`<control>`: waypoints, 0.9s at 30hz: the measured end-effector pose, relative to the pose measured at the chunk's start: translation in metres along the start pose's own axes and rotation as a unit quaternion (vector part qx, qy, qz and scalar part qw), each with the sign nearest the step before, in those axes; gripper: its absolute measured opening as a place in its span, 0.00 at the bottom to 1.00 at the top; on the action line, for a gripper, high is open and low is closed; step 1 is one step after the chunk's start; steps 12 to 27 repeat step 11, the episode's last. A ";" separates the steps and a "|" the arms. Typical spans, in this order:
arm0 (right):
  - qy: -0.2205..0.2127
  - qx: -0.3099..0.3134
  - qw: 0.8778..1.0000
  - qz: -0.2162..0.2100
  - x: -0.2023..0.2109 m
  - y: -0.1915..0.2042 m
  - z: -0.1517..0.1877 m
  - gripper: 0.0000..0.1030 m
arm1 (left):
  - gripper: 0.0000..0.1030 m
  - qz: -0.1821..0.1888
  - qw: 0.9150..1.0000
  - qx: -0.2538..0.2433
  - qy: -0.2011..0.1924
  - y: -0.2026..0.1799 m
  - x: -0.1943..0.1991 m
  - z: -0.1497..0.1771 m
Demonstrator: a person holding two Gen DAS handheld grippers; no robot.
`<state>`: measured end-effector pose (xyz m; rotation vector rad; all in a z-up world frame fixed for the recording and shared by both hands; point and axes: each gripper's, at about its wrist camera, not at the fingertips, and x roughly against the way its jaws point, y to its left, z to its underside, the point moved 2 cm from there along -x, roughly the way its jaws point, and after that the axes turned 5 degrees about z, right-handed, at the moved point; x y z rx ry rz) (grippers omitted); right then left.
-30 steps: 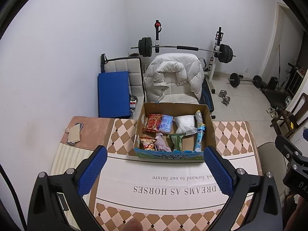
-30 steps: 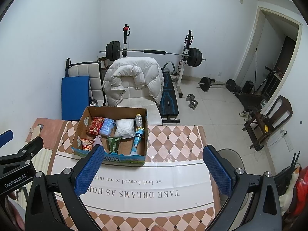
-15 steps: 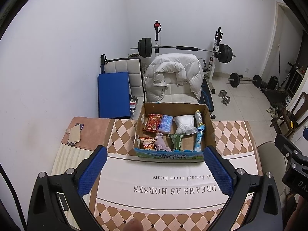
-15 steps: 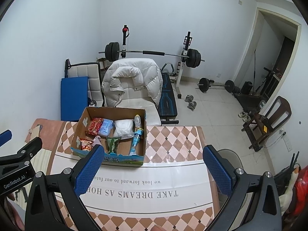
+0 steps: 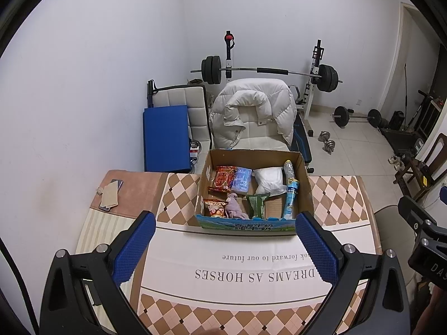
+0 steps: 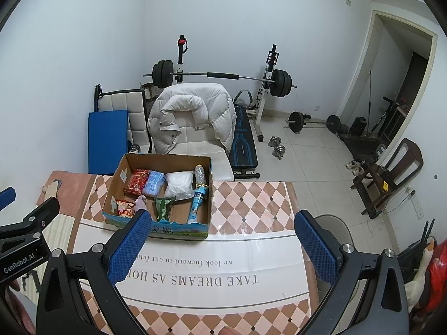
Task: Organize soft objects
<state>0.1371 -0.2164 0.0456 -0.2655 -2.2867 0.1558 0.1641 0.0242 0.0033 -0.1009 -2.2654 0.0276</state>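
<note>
Both grippers spread wide and empty above the table, the box of soft goods ahead

Left gripper (image 5: 223, 247) and right gripper (image 6: 222, 244) hold nothing; beyond the jaws sits the cardboard box (image 5: 245, 224), snack packets (image 5: 222, 178), white pouch (image 5: 268, 178), purple cloth (image 5: 234, 209) inside; whether sorting begins or is finished, I cannot judge.

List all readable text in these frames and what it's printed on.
"TAKE DREAMS AS HORSES": tablecloth, upside down.
"we look forward to our future": tablecloth, above it.
"GenRobot.AI": left gripper body, right wrist view.
"DAS", cut off: right gripper body, left wrist view.
Cardboard box front and snack packets: too small to read.
</note>
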 end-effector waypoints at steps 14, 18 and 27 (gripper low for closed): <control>-0.001 0.000 1.000 -0.001 -0.001 0.000 0.000 1.00 | 1.00 -0.004 1.000 0.002 -0.011 -0.001 0.006 0.002; -0.001 0.000 1.000 -0.001 -0.001 0.000 0.000 1.00 | 1.00 -0.004 1.000 0.002 -0.011 -0.001 0.006 0.002; -0.001 0.000 1.000 -0.001 -0.001 0.000 0.000 1.00 | 1.00 -0.004 1.000 0.002 -0.011 -0.001 0.006 0.002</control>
